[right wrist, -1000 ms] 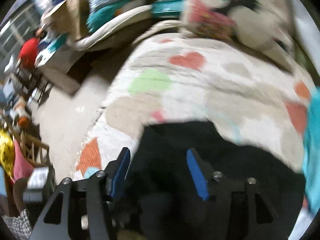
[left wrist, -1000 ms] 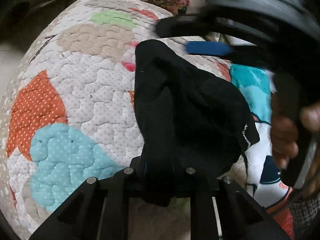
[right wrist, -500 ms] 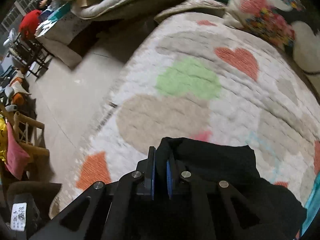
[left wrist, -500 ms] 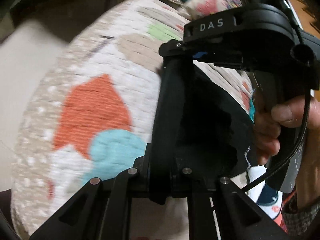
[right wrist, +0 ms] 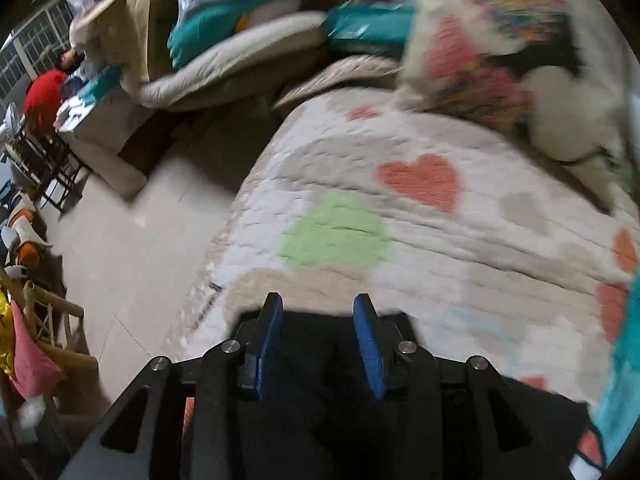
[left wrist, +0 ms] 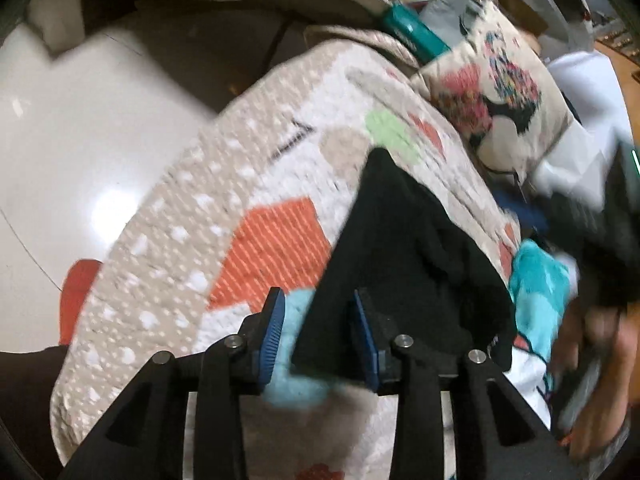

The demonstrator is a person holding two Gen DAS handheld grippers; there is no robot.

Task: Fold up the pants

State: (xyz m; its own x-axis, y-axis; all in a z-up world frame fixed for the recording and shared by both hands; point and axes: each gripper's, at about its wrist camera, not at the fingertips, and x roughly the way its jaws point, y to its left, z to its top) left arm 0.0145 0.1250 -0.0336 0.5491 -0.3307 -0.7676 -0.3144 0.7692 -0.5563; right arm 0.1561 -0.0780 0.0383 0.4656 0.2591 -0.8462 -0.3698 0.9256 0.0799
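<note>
Pants (left wrist: 408, 256), black, lie bunched on the quilt (left wrist: 224, 216) near its edge, a folded heap with one corner rising to a point toward the far side. In the left wrist view a lower corner of the cloth sits between the two blue pads of the left gripper (left wrist: 320, 336), whose jaws stand apart; whether either pad touches the cloth I cannot tell, and nothing is pinched. A small white label shows at the heap's right edge.

In the right wrist view the pants (right wrist: 344, 364) fill the dark area under and behind the right gripper (right wrist: 318, 340). Its jaws are also spread, with a clear gap between the blue pads, and they grip nothing; the cloth's far edge lies just beyond the fingertips.

The quilt is white and beige, stitched, with orange, green and coral patches, one of them a coral heart (right wrist: 424, 180) next to a green patch (right wrist: 336, 236). A floral pillow (left wrist: 492, 92) rests at the quilt's far end. A teal cloth (left wrist: 540, 292) lies just beside the pants on the right, and past it a hand (left wrist: 592, 344) appears, blurred. Pale floor (left wrist: 80, 152) spreads to the left of the quilt. Both views are smeared by motion blur.
</note>
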